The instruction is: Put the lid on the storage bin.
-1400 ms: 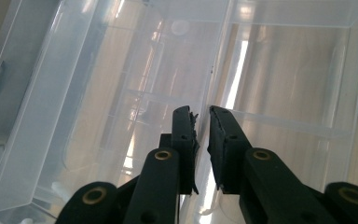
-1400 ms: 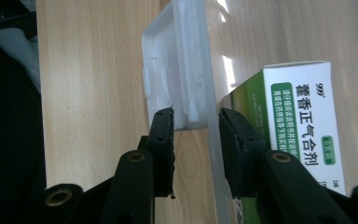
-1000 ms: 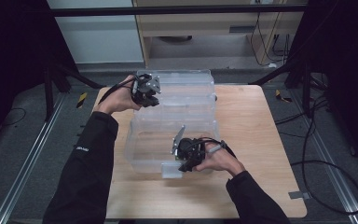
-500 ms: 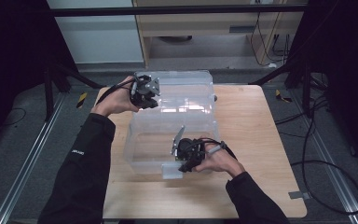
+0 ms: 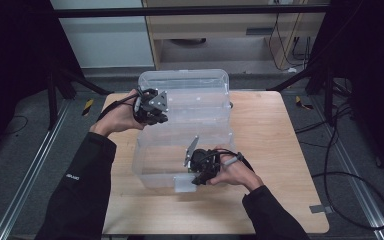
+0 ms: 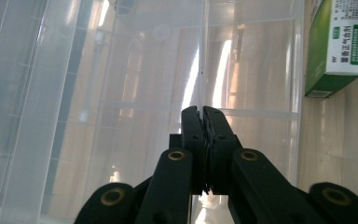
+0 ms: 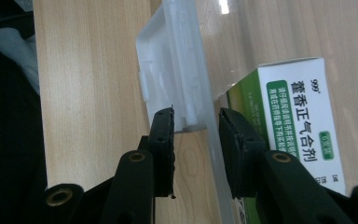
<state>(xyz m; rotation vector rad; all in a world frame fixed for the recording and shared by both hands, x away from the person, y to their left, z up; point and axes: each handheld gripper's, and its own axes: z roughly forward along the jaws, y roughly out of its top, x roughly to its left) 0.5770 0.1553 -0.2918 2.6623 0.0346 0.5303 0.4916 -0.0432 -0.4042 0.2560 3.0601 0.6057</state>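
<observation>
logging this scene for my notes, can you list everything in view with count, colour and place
storage box: 1, clear plastic, middle of the table, the right gripper at its near wall
lid: 1, clear plastic, at the far side of the box, its edge pinched by the left gripper
latch: 1, whitish translucent, on the box's near wall
medicine carton: 1, green and white with printed text, inside the box by the near wall
table: 1, light wood, under it all
cabinet: 1, pale wood, beyond the table
left gripper: 1, black, jaws shut on the lid's edge
right gripper: 1, black, jaws open astride the near wall
sleeves: 2, black, bottom of the high view
</observation>
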